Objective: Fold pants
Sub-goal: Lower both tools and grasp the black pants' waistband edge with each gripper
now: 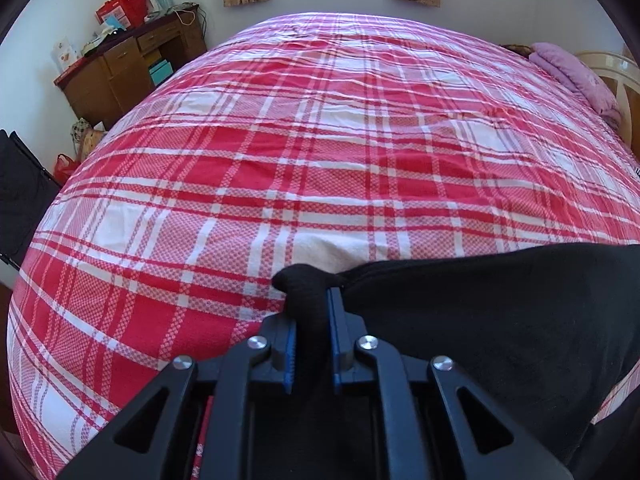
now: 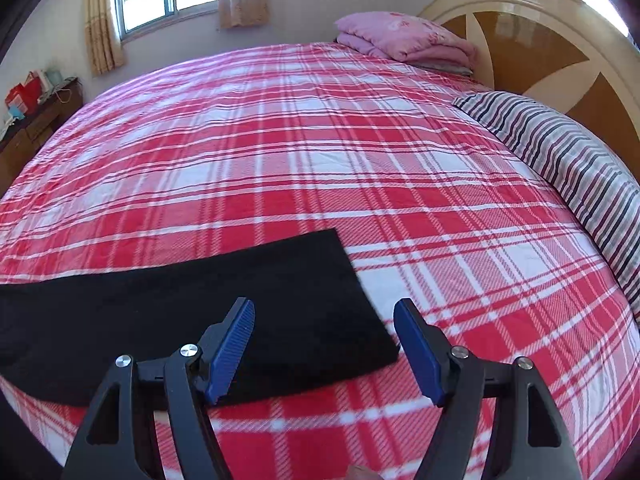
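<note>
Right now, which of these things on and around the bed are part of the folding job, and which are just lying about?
Part of the job:
- black pants
- left gripper, shut on a bunched corner of the pants
- right gripper, open above the pants' end

Just lying about:
- pink folded blanket
- striped pillow
- cluttered wooden desk

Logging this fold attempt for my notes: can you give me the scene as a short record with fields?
surface: bed with red plaid sheet
garment: black pants, flat near the bed's front edge
left gripper: shut on a bunched corner of the pants
right gripper: open, over the pants' end, nothing between the pads
also on bed: pink folded bedding, striped pillow
</note>
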{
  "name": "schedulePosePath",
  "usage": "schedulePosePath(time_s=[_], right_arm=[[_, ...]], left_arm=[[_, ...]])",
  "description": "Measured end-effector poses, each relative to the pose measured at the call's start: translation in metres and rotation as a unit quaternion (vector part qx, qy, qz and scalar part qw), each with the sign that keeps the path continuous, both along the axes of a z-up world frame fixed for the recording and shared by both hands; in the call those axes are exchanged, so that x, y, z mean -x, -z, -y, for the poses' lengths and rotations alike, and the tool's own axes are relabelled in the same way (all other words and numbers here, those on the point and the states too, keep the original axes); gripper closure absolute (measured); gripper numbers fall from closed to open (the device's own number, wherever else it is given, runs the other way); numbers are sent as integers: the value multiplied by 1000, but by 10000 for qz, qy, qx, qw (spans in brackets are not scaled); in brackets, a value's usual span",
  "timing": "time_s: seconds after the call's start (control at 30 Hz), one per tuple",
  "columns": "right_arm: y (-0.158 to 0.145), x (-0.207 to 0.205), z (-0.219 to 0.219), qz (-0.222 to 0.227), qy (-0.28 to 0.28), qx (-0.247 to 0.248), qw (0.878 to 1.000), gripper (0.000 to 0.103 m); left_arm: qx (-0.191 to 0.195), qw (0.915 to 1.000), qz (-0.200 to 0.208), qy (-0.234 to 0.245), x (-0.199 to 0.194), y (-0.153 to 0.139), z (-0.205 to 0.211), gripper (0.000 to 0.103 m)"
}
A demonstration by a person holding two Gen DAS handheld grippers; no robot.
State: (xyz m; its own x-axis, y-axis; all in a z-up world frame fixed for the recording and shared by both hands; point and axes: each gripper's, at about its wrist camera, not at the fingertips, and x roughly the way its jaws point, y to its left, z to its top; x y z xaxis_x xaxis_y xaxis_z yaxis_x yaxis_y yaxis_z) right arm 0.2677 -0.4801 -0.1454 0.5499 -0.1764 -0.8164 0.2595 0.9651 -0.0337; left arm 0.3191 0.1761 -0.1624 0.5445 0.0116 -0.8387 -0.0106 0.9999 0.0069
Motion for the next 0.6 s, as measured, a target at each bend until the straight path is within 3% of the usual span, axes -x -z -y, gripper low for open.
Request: schedulePosePath(time_s=[0.2, 0.33, 0.43, 0.5, 0.53, 0.6], right_arm=[[11, -37, 23, -117, -23, -281, 9995, 29], [27, -62, 31, -323, -15, -622, 9975, 31], [44, -77, 33, -626, -73, -759, 9951, 45], [45, -81, 32, -593, -136, -739, 9954, 51], [45, -80, 31, -582, -183, -759, 9952, 66], [42, -78, 29, -547, -281, -793, 9950, 81]], left_arm=[[948, 9954, 50, -111, -1, 5, -26, 89], [731, 9973, 33, -59, -3, 5, -16, 89], [632, 9980, -53, -81, -6, 4, -13, 89], [668, 9976, -149, -116, -9, 4, -16, 89], [673, 9975, -164, -117, -10, 4, -16, 89], [569, 9983, -122, -55, -11, 3, -13, 90]])
